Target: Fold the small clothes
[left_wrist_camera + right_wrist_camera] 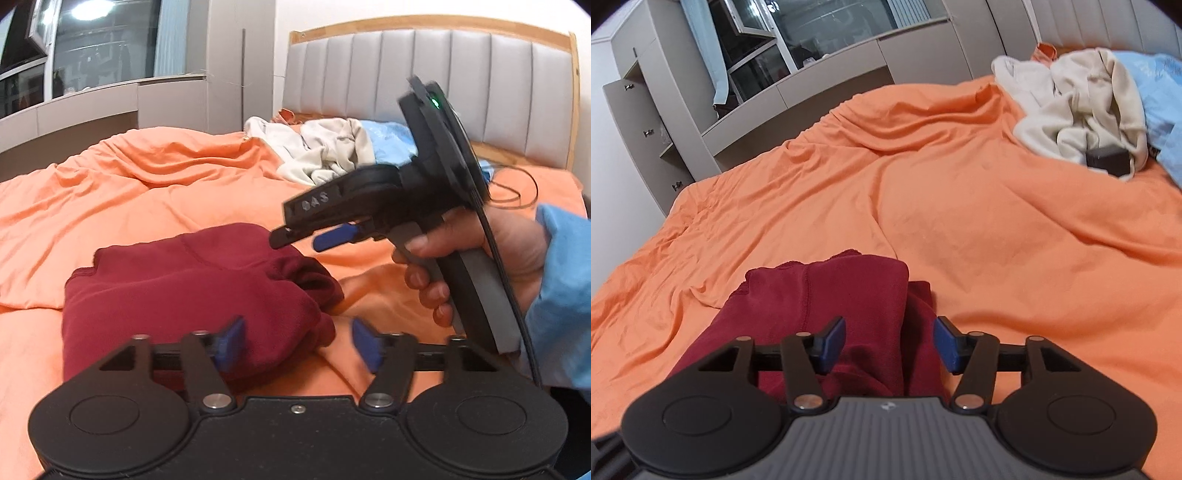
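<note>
A dark red garment lies folded into a thick bundle on the orange bed cover. My left gripper stands open just in front of the bundle's near right corner, and its blue pads grip nothing. In the right wrist view the same red garment lies under my right gripper, which is open with the cloth's folded edge below the gap and no pad pressing on it. The left wrist view also shows the right gripper held by a hand above the bundle's far right side.
A loose pile of cream clothes and a light blue one lies by the grey padded headboard, with a small black box at its edge. A black cable lies on the cover. Grey cabinets line the far side.
</note>
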The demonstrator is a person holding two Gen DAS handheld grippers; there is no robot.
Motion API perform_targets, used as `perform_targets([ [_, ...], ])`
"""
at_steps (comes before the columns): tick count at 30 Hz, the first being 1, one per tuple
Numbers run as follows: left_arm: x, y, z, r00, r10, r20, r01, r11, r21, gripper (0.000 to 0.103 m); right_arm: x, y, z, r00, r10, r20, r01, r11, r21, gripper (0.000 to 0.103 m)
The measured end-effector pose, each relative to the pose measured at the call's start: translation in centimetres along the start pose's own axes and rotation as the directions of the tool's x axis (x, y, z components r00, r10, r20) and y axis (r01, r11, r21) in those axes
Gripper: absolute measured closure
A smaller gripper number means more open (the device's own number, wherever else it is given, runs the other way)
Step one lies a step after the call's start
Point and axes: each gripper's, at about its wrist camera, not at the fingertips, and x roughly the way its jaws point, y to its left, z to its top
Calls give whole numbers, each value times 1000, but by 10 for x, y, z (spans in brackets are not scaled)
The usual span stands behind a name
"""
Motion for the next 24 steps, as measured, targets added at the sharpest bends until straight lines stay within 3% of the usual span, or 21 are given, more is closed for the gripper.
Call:
perform_targets([
  [3, -12, 10, 2, 1000, 14, 24, -14, 999, -35, 22, -1, -1, 1, 1000, -9, 4, 9, 1000, -4, 32],
  [7, -28, 29, 4, 993, 104, 60, -99, 991, -90, 5, 1, -6, 1, 1000, -13, 4, 13, 1000, 21, 30],
  [12, -34, 65, 4, 973, 228, 28, -219, 956, -193, 1, 10, -8, -3, 1000, 27, -8, -26, 998, 52, 49],
  [16, -36, 97, -1, 958, 284, -23, -279, 917, -284, 1, 19, -7, -6, 999, 23, -25, -22, 998, 63, 53],
  [18, -37, 112, -4, 950, 307, -57, -308, 893, -327, 1, 20, -5, -8, 1000, 19, -23, -17, 998, 63, 61],
  [19, -37, 119, -6, 948, 309, -72, -314, 882, -351, 1, 21, -4, -8, 1000, 17, -23, -15, 998, 64, 64],
  [21, -35, 131, -10, 950, 296, -99, -310, 861, -404, 1, 23, -4, -10, 999, 22, -24, -20, 997, 74, 92],
  [24, -34, 145, -18, 962, 246, -121, -273, 836, -476, 1, 19, -3, -11, 1000, 10, 5, -11, 997, 79, 96],
])
